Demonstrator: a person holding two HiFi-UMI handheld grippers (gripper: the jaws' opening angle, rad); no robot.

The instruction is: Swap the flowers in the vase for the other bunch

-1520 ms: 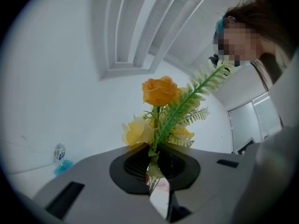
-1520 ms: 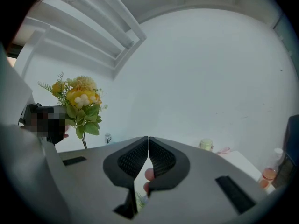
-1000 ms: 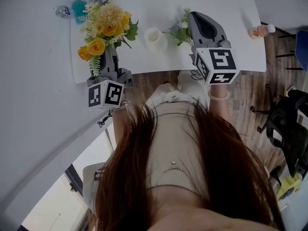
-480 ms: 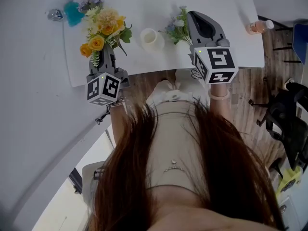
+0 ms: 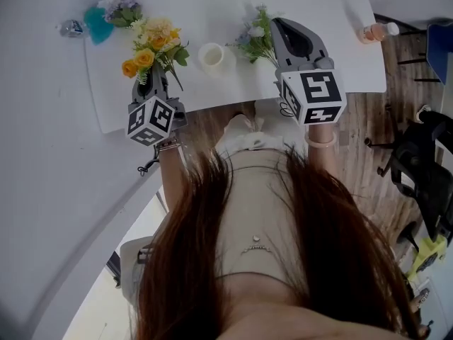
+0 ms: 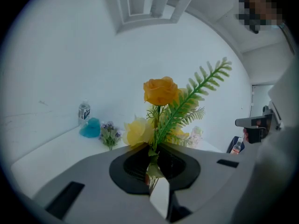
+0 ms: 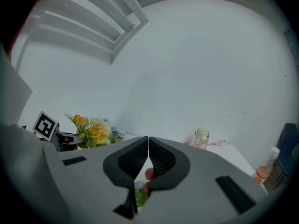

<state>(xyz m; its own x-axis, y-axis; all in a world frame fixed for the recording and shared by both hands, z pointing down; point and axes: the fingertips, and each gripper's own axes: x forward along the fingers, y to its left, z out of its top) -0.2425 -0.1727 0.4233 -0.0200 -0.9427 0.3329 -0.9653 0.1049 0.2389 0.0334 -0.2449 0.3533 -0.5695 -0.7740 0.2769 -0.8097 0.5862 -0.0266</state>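
1. The vase [image 5: 211, 54] is white, its mouth looks empty, and it stands on the white table [image 5: 205, 6] near the front edge. All places below are given from it.
2. Your left gripper [image 6: 154, 171] is clenched on the stems of the yellow bunch [image 5: 157, 40], with the roses and fern upright above the jaws. In the head view the bunch sits left of the vase, near it but not over the mouth.
3. Your right gripper [image 7: 148, 143] is clamped tip to tip. Green leaves and a pinkish bit of the pale blue bunch [image 5: 255, 35] are caught in the gap below the tips. That bunch stands right of the vase, clear of it.
4. The step in hand, as I read it, is getting the yellow bunch into the vase. The swap looks about half done.
5. Carry the stems across until their ends hang above the mouth, and only then go down. Hold the bunch vertical so the ends enter together.
6. The stem ends are hidden beneath your jaws, so judge the line-up from the head view.
7. Don't let go until the stems bottom out. The vase looks light, and a stem catching the rim could tip it.
8. Park the right gripper right of the vase, out of the path.
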